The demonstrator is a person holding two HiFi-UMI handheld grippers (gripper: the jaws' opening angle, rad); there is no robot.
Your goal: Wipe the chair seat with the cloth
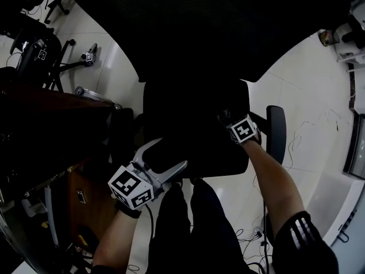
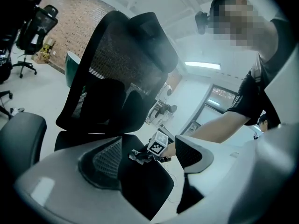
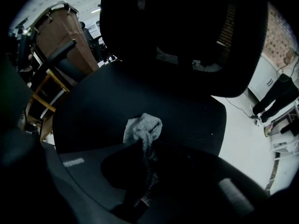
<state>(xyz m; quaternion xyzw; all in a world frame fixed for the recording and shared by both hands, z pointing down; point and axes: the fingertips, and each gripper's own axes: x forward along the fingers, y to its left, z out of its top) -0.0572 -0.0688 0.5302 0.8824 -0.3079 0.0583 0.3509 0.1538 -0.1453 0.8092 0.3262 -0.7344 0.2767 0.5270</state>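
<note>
The black office chair fills the head view, its seat [image 1: 194,131] in front of me below the mesh backrest [image 1: 217,27]. My right gripper [image 1: 226,117] hangs over the seat's right part, shut on a crumpled grey cloth [image 3: 143,129]. The cloth sticks out past the jaws and rests on the seat [image 3: 107,101]. In the left gripper view the cloth [image 2: 138,156] shows as a small bunch under the right gripper's marker cube [image 2: 159,143]. My left gripper [image 1: 164,160] is at the seat's front left corner, jaws wide open with nothing between them.
A wooden desk [image 1: 63,116] stands close at the left. The chair's right armrest [image 1: 276,131] stands beside my right arm. Other office chairs [image 1: 40,50] are at the far left. Cables [image 1: 311,136] lie on the white floor at the right. My legs [image 1: 188,227] are against the seat front.
</note>
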